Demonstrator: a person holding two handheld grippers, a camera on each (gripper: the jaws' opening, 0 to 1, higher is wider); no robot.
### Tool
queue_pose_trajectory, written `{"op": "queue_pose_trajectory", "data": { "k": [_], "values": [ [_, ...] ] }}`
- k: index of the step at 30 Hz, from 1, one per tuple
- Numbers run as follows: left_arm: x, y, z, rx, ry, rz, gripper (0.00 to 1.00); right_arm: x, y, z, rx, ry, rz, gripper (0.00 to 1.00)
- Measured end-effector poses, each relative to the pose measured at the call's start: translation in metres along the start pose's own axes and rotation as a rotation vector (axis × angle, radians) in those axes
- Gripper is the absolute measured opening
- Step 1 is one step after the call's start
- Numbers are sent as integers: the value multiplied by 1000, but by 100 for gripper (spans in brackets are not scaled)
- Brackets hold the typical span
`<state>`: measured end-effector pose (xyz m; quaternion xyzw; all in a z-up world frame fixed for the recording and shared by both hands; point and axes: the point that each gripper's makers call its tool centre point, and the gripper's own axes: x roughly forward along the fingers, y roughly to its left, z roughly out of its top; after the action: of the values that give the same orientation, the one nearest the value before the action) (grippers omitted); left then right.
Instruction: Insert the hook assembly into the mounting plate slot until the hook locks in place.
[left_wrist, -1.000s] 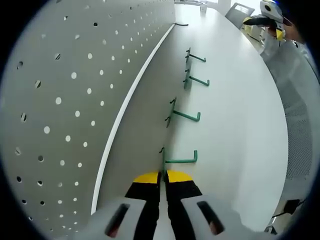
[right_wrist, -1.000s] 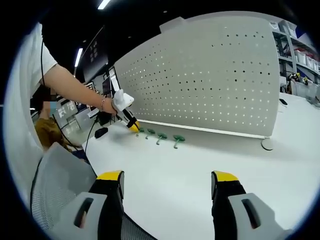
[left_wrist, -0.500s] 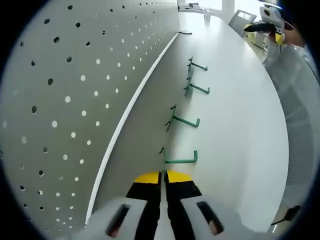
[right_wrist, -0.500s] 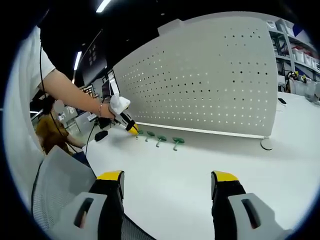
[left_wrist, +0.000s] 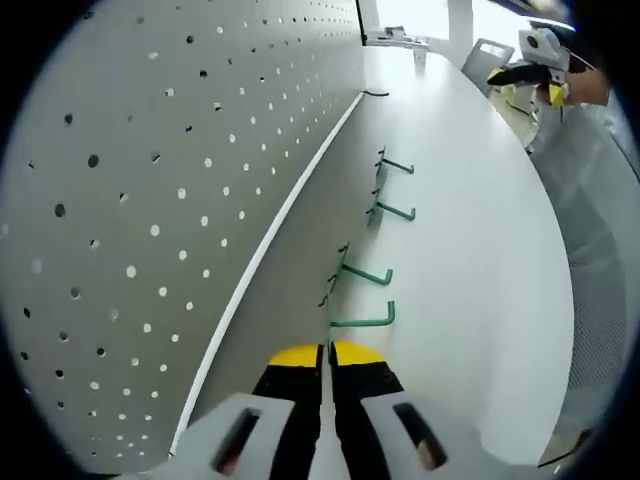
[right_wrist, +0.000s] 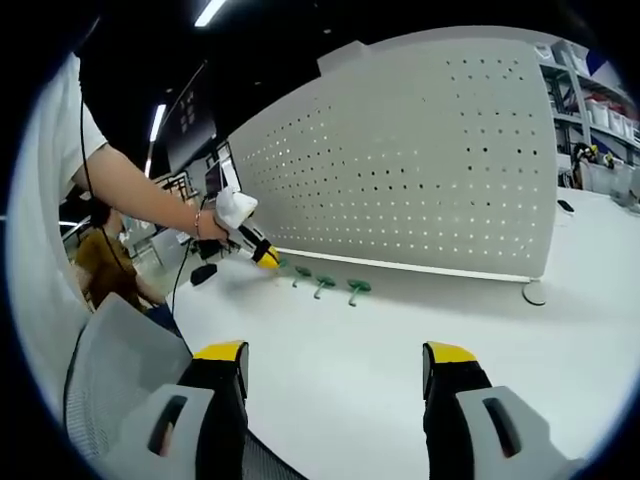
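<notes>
Two tongs: left tongs (left_wrist: 326, 352) clamped on a green hook (left_wrist: 360, 320); right tongs (right_wrist: 335, 365) spread wide, held level.

A grey mesh chair back (right_wrist: 110, 370) stands at the near left edge of the white counter (right_wrist: 400, 340). Far to the left, beyond the counter, dark monitors (right_wrist: 190, 180) and a black cable (right_wrist: 180, 285) sit in a dim room lit by ceiling strip lights (right_wrist: 208, 10). On the far right, shelves (right_wrist: 600, 110) hold boxes. A round white foot (right_wrist: 534, 291) rests on the counter.
</notes>
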<state>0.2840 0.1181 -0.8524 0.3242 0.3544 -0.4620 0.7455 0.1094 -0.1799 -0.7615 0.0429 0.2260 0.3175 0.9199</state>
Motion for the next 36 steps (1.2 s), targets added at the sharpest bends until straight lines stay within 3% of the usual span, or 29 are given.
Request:
{"op": "queue_pose_trajectory", "data": {
  "k": [17, 36],
  "values": [
    [-24, -1, 29, 7, -127, 65, 2, 1, 6, 6, -20, -10, 12, 70],
    [-50, -3, 61, -48, -262, 136, 2, -1, 9, 12, -33, -35, 14, 70]
  ]
}}
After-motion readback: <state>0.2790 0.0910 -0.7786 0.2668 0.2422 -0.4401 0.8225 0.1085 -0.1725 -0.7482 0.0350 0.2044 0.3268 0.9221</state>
